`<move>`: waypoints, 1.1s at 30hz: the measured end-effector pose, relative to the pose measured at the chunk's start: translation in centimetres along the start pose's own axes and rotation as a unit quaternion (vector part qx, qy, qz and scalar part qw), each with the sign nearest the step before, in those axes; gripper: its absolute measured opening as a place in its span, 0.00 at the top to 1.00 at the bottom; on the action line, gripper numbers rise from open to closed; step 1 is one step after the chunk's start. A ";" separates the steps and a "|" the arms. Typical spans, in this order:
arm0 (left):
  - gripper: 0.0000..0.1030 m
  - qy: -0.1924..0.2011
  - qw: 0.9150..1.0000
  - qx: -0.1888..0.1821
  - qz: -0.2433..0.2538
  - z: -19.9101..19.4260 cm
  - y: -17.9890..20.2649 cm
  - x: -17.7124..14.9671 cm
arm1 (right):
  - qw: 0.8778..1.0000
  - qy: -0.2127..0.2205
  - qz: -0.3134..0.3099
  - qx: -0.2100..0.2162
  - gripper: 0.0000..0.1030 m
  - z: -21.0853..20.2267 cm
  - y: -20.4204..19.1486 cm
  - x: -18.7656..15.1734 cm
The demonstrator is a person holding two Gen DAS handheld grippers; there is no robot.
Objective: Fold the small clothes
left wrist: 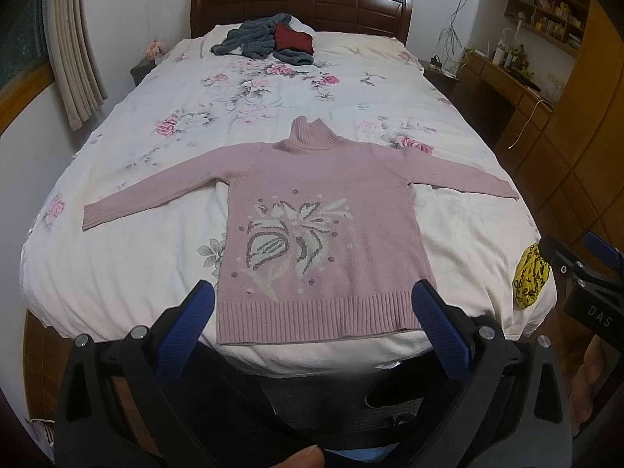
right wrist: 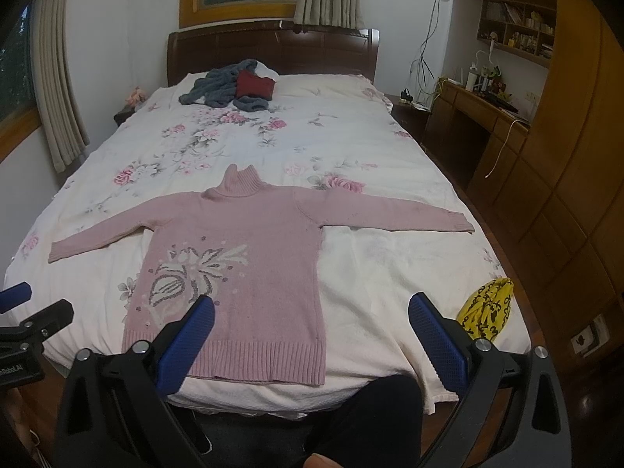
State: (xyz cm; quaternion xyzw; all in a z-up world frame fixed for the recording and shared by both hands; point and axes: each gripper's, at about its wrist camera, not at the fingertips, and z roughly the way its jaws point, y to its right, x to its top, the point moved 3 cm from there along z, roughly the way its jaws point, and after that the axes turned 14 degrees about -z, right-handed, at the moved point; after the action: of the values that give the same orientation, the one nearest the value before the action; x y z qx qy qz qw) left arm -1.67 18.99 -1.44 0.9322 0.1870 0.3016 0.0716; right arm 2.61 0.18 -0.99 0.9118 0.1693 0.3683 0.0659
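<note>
left wrist view: pink sweater (left wrist: pixel 323 210) flat, collar toward headboard (left wrist: pixel 300 7), hem nearest; both grippers' fingers (left wrist: pixel 202 300) wide.

Pink sweater (left wrist: pixel 323 210): matt knit wool, ribbed hem. Bed cover (left wrist: pixel 312 89): soft floral cloth. Headboard (left wrist: pixel 300 7): glossy dark wood. Fingers (left wrist: pixel 440 323): textured blue rubber.
</note>
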 end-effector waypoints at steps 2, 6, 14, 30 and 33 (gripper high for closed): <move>0.03 0.000 1.000 -0.001 0.000 0.0 0.0 0.0 | 1.000 0.000 0.000 0.000 0.03 0.0 0.0 0.0; 0.03 0.000 1.000 0.000 0.000 0.0 0.0 0.0 | 1.000 0.000 0.000 0.000 0.04 0.0 0.0 0.0; 0.03 -0.003 1.000 0.000 0.000 0.3 0.4 -0.1 | 1.000 -0.001 0.002 0.001 0.04 0.0 0.3 -0.2; 0.03 0.014 1.000 -0.011 -0.002 2.9 1.1 -0.3 | 1.000 -0.006 0.011 0.016 0.04 3.4 1.9 -1.0; 0.03 0.020 0.997 -0.068 0.003 4.0 0.9 -0.1 | 0.996 0.041 0.021 0.081 0.04 5.6 3.8 -1.2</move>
State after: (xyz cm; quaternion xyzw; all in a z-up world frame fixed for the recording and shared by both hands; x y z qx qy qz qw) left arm 0.88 18.04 -4.50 0.9196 0.1646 0.3320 0.1303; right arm 6.65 -3.77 -4.86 0.9013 0.1825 0.3921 -0.0232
